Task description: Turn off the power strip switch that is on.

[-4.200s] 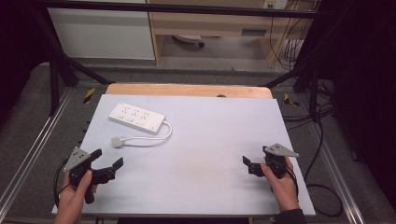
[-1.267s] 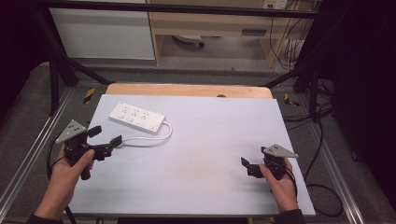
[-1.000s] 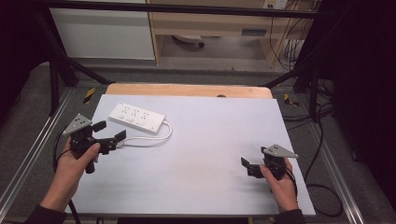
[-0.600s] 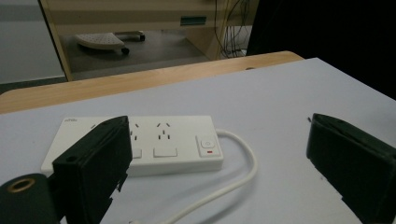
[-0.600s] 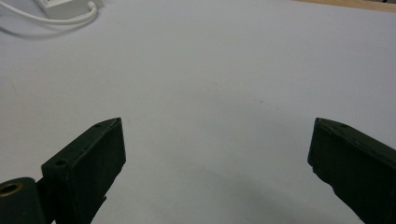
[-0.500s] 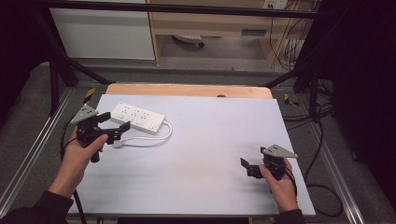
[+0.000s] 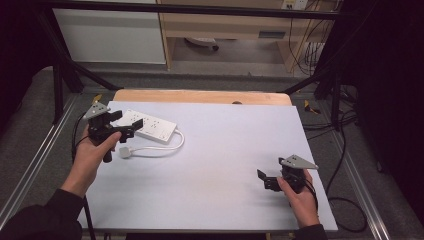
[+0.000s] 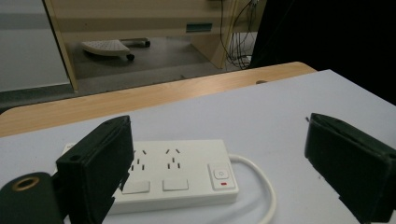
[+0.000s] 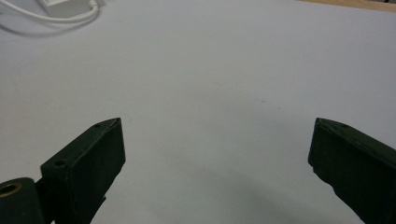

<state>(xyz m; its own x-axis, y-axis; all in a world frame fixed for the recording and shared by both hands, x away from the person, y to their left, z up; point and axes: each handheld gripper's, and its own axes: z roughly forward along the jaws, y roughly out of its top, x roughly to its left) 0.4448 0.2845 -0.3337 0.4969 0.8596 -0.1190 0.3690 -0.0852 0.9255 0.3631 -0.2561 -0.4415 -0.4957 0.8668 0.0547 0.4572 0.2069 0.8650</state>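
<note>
Power strip (image 8: 177, 173) lies just ahead of the spread left claw (image 8: 224, 172); right claw (image 9: 219, 172) gapes too.

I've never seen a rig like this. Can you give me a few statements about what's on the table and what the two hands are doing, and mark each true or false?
1. A white power strip lies on the table. True.
2. The left gripper is clamped on the power strip. False: its jaws stand open by the strip, gripping nothing.
3. The right gripper is open, near the table's right edge. True.
4. The strip's plug is plugged into a wall socket. False: it lies loose on the table.
</note>
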